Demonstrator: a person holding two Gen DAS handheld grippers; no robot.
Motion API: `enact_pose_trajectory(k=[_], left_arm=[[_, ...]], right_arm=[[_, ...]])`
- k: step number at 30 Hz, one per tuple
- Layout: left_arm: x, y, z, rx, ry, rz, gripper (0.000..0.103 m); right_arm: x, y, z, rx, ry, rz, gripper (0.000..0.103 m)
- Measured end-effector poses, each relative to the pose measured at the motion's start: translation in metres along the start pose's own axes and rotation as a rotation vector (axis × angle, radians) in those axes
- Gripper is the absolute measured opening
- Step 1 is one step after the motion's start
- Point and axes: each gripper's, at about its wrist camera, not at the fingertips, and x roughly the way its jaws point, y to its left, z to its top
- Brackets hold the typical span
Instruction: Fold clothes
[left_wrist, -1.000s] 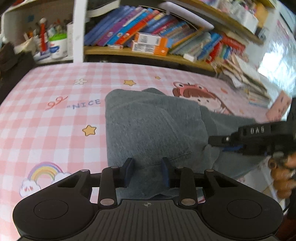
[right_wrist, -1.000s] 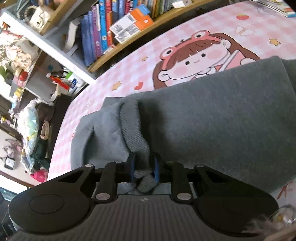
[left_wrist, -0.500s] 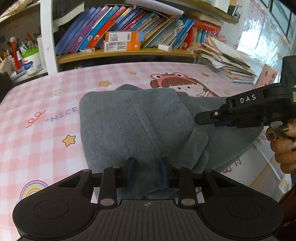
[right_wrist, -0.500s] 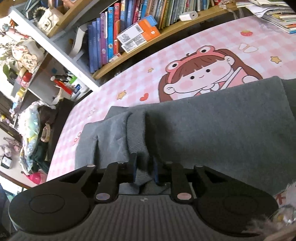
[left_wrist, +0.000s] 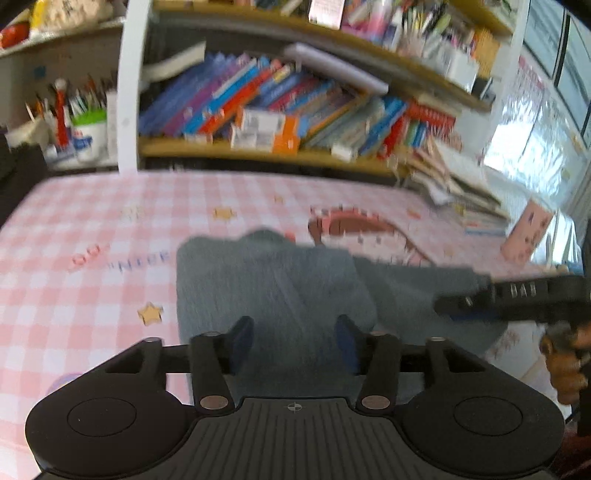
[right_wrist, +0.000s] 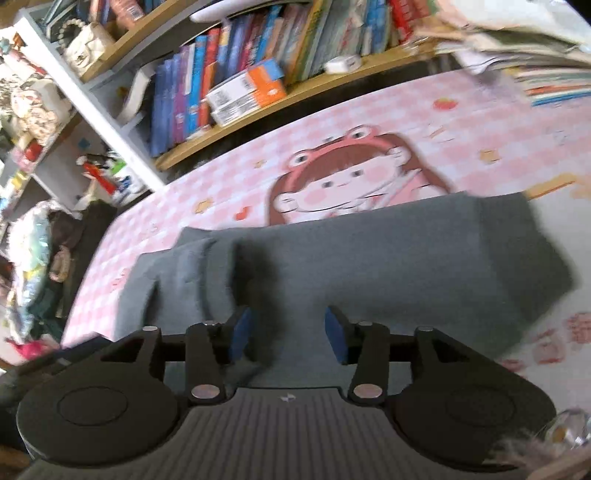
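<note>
Folded grey garment (left_wrist: 280, 291) on pink checked tabletop (left_wrist: 74, 295); left hand-held gripper (left_wrist: 294, 339) and right hand-held gripper (right_wrist: 287, 334) both spread wide, holding nothing.

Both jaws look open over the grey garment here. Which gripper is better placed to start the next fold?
Probably right. The right gripper hangs open beside the bunched, ribbed edge of the grey garment; the left gripper faces only flat cloth.

Plain grey garment (right_wrist: 369, 258); pink-and-white checked tabletop (left_wrist: 92, 229) with stars and cartoon girl (right_wrist: 347, 181); black tool (right_wrist: 290, 332), blue pads (right_wrist: 240, 332).
</note>
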Motion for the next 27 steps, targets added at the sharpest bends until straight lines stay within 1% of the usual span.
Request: enact_pose_trajectory(k=[1,3,5,7,9,10,13,16,20,27], left_arm=[[-0.002,-0.001,0.002,-0.005,-0.011,0.001,0.055],[-0.001,-0.004,0.003,-0.016,-0.02,0.003,0.069],[0.0,-0.006,0.004,-0.02,-0.022,0.003,0.07],[0.006,-0.01,0.004,-0.019,-0.008,0.004,0.072],[0.01,-0.015,0.005,-0.019,0.002,0.004,0.077],[0.012,-0.017,0.005,-0.018,0.003,0.0,0.078],[0.017,-0.026,0.005,-0.009,0.01,-0.004,0.082],[0.02,-0.035,0.005,0.0,0.012,0.0,0.084],[0.021,-0.045,0.005,0.002,0.009,0.014,0.085],[0.027,-0.063,0.0,-0.015,0.025,0.048,0.086]], right_arm=[[-0.004,-0.007,-0.001,0.011,-0.003,-0.026,0.043],[-0.011,-0.022,-0.002,0.057,-0.008,-0.077,0.043],[-0.016,-0.037,-0.003,0.105,-0.016,-0.122,0.044],[-0.02,-0.051,-0.004,0.152,-0.025,-0.165,0.045],[-0.023,-0.063,-0.005,0.19,-0.03,-0.195,0.045],[-0.025,-0.068,-0.006,0.204,-0.031,-0.202,0.045],[-0.028,-0.077,-0.007,0.233,-0.034,-0.181,0.045],[-0.032,-0.083,-0.006,0.241,-0.043,-0.161,0.046],[-0.036,-0.096,-0.001,0.266,-0.048,-0.166,0.048],[-0.042,-0.119,0.006,0.312,-0.053,-0.172,0.048]])
